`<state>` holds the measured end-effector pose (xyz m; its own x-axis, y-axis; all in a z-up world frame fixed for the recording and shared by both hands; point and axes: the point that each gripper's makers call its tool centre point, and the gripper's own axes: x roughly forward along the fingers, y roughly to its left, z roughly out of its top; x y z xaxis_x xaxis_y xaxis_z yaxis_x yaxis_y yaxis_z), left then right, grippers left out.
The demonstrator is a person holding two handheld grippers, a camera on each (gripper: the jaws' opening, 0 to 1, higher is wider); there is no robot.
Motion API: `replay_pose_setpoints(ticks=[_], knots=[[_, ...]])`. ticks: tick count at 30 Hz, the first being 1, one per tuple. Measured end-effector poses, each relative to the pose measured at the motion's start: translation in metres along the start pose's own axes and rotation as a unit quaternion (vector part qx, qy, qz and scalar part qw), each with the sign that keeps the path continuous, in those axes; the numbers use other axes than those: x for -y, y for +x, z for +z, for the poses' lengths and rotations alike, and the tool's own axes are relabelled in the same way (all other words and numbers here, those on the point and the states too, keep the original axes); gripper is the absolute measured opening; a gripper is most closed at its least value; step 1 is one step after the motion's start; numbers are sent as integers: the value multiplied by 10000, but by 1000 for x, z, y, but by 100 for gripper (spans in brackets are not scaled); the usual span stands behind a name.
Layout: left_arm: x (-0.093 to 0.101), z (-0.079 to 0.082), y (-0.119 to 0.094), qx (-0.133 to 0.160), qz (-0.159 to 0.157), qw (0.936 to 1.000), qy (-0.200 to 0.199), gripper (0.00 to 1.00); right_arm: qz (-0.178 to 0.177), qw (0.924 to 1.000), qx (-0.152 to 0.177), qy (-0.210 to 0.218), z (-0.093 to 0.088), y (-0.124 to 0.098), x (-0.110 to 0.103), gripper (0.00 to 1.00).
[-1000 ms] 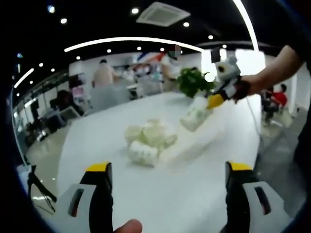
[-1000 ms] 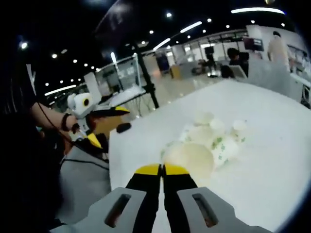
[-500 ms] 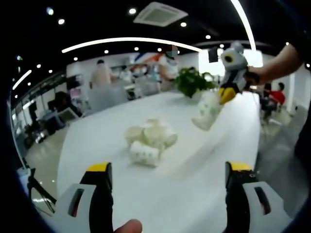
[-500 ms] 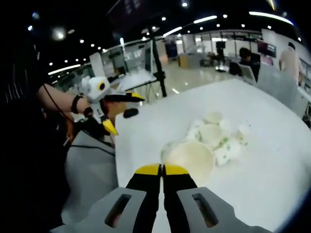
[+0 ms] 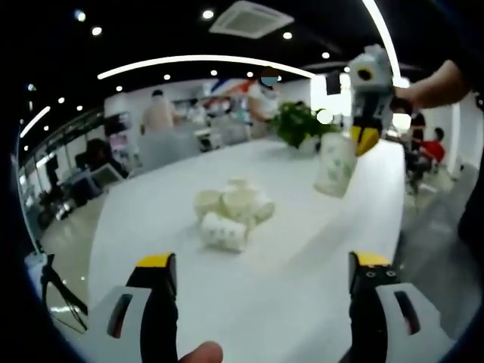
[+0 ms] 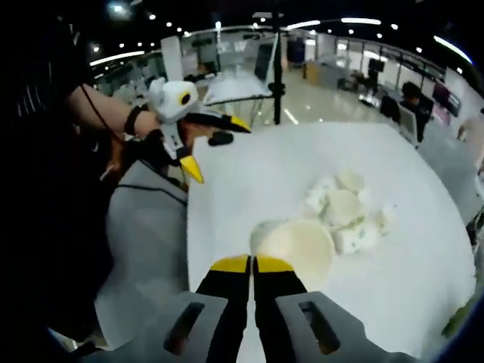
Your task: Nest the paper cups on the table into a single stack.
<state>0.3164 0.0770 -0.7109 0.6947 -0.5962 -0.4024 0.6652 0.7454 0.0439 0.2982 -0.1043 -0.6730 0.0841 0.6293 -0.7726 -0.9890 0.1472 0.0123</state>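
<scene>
Several white paper cups with green print lie in a loose pile (image 5: 227, 212) on the white table (image 5: 265, 302); the same pile (image 6: 344, 212) sits beyond my right jaws. My right gripper (image 6: 251, 265) is shut on the rim of one cup (image 6: 299, 249), whose open mouth faces the camera. From the left gripper view that cup (image 5: 335, 162) hangs nearly upright above the table's right side, below the right gripper (image 5: 365, 140). My left gripper (image 5: 263, 265) stands wide open near the table's edge, nothing between its jaws. In the right gripper view the left gripper (image 6: 215, 145) is held beyond the table's edge.
A green plant (image 5: 299, 125) stands at the far end of the table. People stand behind it (image 5: 160, 121). A black tripod pole (image 6: 277, 68) rises past the table's far side. The table edge (image 6: 187, 242) drops to grey floor on the left.
The right gripper has lifted its cup higher and turned it from tilted to nearly upright. The right gripper view now looks more steeply down on the table. The left gripper stays open.
</scene>
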Motion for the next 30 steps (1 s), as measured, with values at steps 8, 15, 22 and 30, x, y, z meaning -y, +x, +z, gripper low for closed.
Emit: replay_pose_setpoints(ticks=[8,15,22,30], knots=[[-1,-4,-5,-24,85,10000,-27,94,273,9859,-986,-1321,-7,9,-23,0],[-4,-8,-6,-38,138,9999,-47,93,624,9699,-1435,-1865,-22,26,-42,0],[-3,-9,-6,-76,100,9999,-52,92,799,9619,-1655,-2024,-36,48,-51,0],[-5,-11,-5,-74,102,9999,-29,92,830,9543,-1883,-2169,-52,72,-60,0]])
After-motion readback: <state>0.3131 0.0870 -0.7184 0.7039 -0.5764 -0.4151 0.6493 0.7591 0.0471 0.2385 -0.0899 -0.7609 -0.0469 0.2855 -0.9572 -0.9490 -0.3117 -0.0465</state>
